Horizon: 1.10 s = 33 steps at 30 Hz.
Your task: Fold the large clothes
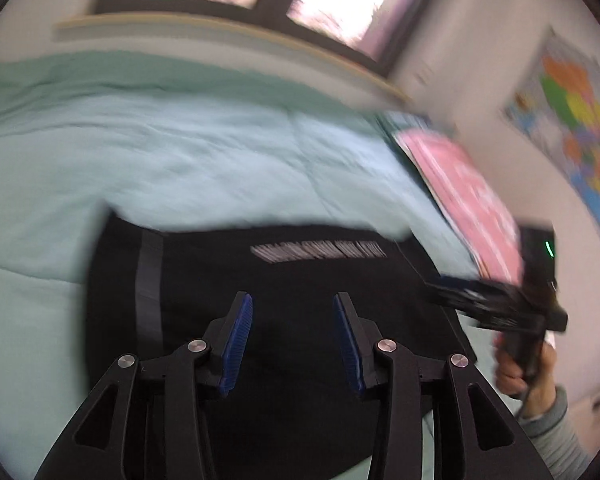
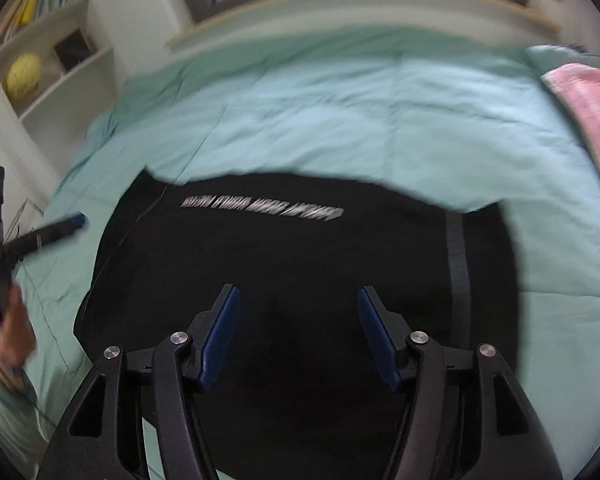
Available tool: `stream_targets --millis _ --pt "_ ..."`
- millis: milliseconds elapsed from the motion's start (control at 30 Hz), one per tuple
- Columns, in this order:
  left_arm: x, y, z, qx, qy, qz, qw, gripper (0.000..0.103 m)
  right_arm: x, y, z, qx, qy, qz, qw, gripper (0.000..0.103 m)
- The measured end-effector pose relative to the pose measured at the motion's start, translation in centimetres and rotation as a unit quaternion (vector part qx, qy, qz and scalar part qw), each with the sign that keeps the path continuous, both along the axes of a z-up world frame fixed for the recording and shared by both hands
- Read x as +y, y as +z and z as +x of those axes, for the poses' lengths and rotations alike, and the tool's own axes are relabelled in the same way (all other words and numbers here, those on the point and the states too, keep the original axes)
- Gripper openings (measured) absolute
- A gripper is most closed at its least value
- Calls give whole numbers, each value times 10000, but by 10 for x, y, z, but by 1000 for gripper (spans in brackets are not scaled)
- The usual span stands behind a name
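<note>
Just beyond both tongs, a black garment lies folded flat on a mint-green bed. The left tongs and right tongs gape, holding nothing. A careless pinch through several layers could drag the fold askew.

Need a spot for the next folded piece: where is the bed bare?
Bare turquoise duvet lies between the black garment and the window ledge, and in a strip on the shelf side. The pink blanket crowds the other edge. Both claws, left and right, hang open over the garment.
</note>
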State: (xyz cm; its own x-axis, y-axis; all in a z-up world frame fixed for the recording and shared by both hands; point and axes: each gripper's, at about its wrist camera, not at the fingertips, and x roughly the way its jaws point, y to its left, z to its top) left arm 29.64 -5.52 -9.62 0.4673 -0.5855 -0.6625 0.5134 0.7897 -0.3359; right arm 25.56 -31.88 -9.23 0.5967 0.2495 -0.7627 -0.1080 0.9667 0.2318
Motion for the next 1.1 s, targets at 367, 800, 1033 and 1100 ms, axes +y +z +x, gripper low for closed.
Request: stream_targets --millis 367,800,1033,1100 --pt "-29 -119 64 1746 835 -110 9810 6 17 -81 53 755 -523 -466 9947 66" --pt "-36 -69 -56 208 21 1055 9942 74 32 -50 -75 101 7 -916 9957 66" --pt "-56 -96 -33 439 241 1390 9890 78 26 -78 -69 330 -201 -781 9962 67" --pt "-52 -82 -39 366 86 1307 9907 78 17 -66 -77 303 -165 -582 9977 67"
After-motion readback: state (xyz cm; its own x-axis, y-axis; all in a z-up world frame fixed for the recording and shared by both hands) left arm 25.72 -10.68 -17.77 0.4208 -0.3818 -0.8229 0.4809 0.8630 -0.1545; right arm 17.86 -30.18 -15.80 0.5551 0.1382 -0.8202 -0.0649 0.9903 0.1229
